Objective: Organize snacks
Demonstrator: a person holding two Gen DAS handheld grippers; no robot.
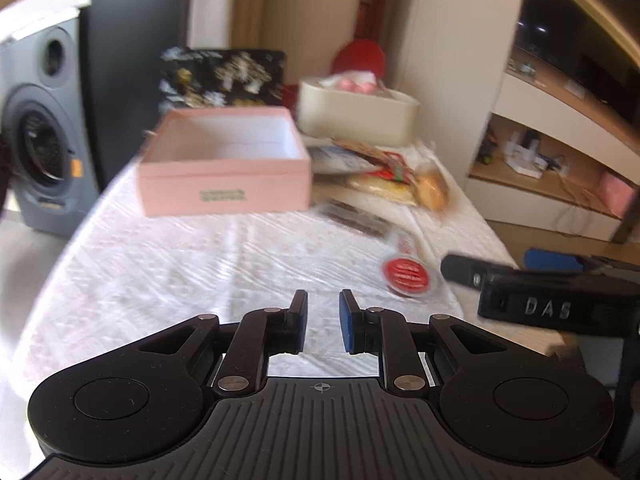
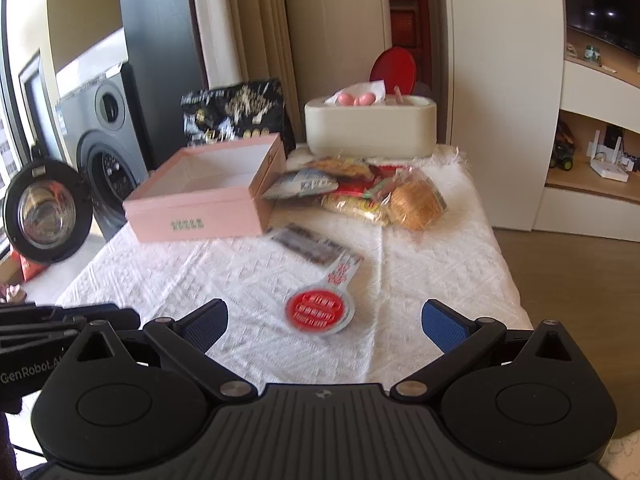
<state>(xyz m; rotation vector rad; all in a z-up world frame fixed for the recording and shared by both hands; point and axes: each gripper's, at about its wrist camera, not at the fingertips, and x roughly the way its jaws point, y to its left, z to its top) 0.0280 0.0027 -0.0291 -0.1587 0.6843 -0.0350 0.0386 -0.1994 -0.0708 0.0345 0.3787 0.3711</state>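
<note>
An open, empty pink box [image 2: 200,208] [image 1: 224,172] stands on the white-clothed table [image 2: 440,280]. To its right lies a pile of snack packets [image 2: 416,200] [image 1: 400,184]. A long clear packet with a round red label [image 2: 320,310] [image 1: 406,274] lies nearer, and a dark packet [image 2: 308,246] lies just behind it. My right gripper [image 2: 324,312] hovers wide open in front of the red label, holding nothing. My left gripper [image 1: 323,296] is shut and holds nothing, low over bare cloth in front of the pink box. The right gripper [image 1: 504,266] shows at the left wrist view's right edge.
A cream tub [image 2: 368,128] with pink items stands at the table's far end, and a black bag with gold print [image 2: 236,112] stands behind the box. A grey machine with its round door [image 2: 44,216] swung open is left of the table. Shelves [image 2: 592,168] are to the right.
</note>
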